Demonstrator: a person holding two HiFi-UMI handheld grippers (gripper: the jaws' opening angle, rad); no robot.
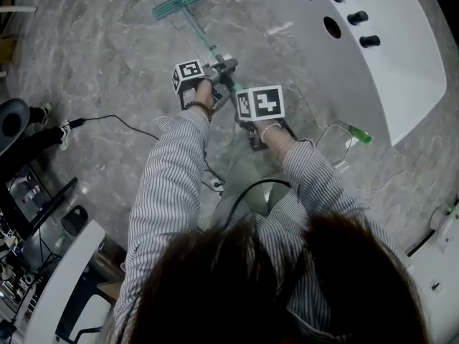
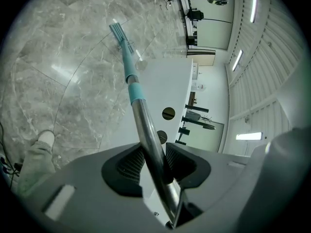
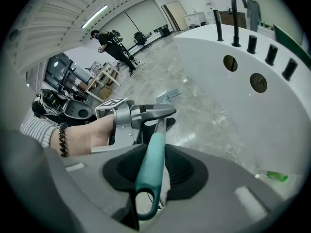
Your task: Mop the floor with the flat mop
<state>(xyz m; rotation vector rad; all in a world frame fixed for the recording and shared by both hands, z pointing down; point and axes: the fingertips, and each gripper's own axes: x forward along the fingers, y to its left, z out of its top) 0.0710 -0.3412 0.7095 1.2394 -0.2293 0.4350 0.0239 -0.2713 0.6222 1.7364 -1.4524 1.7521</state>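
Note:
The flat mop lies out ahead of me, its teal head (image 1: 179,3) flat on the grey marble floor and its pole (image 1: 204,38) slanting back toward me. My left gripper (image 1: 228,67) is shut on the steel part of the pole (image 2: 146,130), which runs between the ribbed pads (image 2: 130,164) toward the mop head (image 2: 116,30). My right gripper (image 1: 244,120) sits lower on the pole, nearer my body, shut on the teal handle (image 3: 151,154) with its hanging loop. From the right gripper view the left gripper (image 3: 146,113) shows just ahead on the pole.
A curved white counter (image 1: 387,63) with round holes and black taps stands at the right. A green bottle (image 1: 361,135) lies on the floor by its base. A black cable (image 1: 115,120) crosses the floor at left, near a desk with equipment (image 1: 29,192). A person (image 3: 109,45) stands far off.

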